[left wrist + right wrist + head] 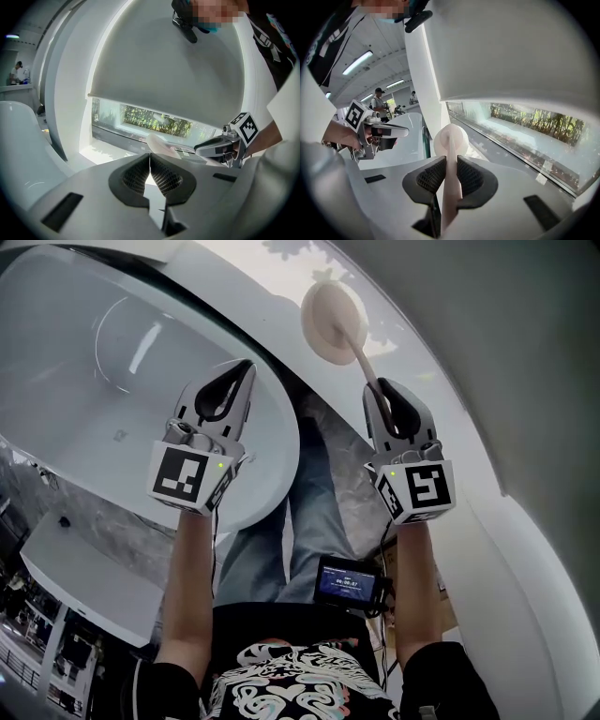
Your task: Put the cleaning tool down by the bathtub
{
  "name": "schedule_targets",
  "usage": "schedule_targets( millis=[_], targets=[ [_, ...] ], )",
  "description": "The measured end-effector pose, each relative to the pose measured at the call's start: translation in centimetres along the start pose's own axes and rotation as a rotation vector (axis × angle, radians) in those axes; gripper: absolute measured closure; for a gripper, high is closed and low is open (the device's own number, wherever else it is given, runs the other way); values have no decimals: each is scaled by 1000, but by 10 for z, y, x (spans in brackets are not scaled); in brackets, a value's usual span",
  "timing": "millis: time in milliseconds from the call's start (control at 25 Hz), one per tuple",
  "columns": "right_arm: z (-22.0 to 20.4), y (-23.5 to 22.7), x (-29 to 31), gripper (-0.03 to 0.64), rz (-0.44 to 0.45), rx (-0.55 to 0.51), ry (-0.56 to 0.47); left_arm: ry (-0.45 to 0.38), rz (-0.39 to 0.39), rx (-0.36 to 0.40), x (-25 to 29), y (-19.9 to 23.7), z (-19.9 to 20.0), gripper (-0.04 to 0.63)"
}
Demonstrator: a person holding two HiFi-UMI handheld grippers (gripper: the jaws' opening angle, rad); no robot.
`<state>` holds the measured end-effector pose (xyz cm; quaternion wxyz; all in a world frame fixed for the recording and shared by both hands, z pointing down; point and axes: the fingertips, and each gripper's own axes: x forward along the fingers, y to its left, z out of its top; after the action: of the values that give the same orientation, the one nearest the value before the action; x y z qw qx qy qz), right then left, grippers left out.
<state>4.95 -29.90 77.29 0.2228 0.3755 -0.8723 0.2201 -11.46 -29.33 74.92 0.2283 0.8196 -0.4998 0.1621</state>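
I'm getting strong daylight from the window (154, 123), and it reads nearly blown out in both gripper views. A ceiling strip light (358, 62) adds a little more. The white bathtub (112, 352) throws soft glare, with a bright streak on its curve. Both gripper views bend hard at the edges and fade into a black ring. Up close, the left claw (149, 157) and right claw (449, 160) look soft. The head view's lower left corner is dim.
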Motion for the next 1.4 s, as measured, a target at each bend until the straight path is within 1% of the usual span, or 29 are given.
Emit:
schedule_targets(
  millis=[320, 520, 880, 1000, 1120, 1400],
  targets=[
    [-30, -14, 27, 526, 1, 14, 21, 9, 4, 6, 17, 11, -16, 578],
    [-42, -18, 41, 526, 13, -10, 32, 17, 15, -6, 23, 18, -30, 578],
    [-70, -34, 61, 526, 0, -50, 59, 22, 7, -24, 40, 16, -53, 578],
    [-83, -39, 65, 526, -9, -49, 71, 14, 5, -30, 47, 13, -59, 578],
    [-90, -41, 69, 526, -17, -48, 90, 33, -3, -34, 50, 14, -69, 578],
    [-104, -41, 82, 526, -12, -71, 115, 25, 6, -51, 51, 18, -76, 578]
  ],
)
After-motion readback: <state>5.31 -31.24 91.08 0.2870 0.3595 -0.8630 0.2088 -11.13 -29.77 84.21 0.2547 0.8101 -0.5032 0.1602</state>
